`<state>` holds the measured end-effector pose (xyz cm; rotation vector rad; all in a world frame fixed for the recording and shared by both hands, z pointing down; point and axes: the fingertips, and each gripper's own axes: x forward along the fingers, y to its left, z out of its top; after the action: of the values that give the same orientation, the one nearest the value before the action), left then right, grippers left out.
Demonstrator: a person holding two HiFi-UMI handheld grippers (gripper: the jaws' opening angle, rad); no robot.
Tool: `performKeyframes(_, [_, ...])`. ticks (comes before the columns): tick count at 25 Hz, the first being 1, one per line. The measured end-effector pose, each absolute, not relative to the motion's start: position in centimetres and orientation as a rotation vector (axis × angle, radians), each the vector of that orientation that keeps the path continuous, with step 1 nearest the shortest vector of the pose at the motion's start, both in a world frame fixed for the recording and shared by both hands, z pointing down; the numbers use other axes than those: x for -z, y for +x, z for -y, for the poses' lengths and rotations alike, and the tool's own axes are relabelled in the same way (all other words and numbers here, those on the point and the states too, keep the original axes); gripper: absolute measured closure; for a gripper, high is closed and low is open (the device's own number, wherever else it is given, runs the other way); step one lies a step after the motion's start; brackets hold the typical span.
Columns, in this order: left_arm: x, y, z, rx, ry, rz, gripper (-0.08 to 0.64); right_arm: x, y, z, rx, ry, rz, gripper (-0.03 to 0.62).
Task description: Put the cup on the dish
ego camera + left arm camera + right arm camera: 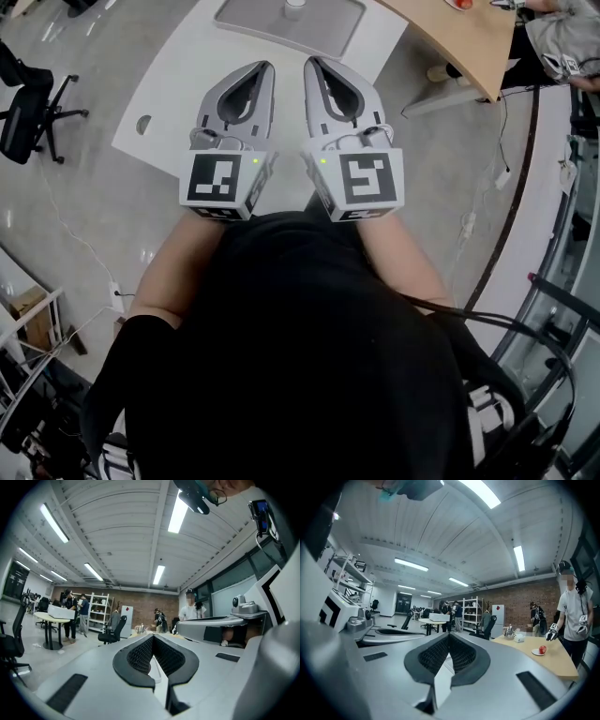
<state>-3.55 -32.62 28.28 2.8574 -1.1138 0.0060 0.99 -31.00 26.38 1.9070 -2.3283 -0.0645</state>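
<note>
White counter [169, 84] ahead; wooden counter [450, 37] to its right, apart from it. Black office chair [28, 103] at left on grey floor [84, 197].

Right gripper view: red apple [542, 649] on the wooden counter, kettle [509, 631] further back, person [572, 616] in white shirt beside it. Shelf [473, 613] before brick wall [520, 604].

Left gripper view: two people [75, 616] at a round table [52, 617].

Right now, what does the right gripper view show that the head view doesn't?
Only the right gripper view: the brick wall, shelves and a kettle. Only the head view: the wearer's black top and the grey tray. Both: the shut right tool and the wooden table.
</note>
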Motion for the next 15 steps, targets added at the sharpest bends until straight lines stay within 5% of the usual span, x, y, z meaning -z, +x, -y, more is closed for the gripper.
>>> performKeyframes(15, [-29.4,-5.7,30.5,0.001,2.811,1.119,0.557,-27.6,-1.2,29.2,0.041,1.877,2.331,0.58])
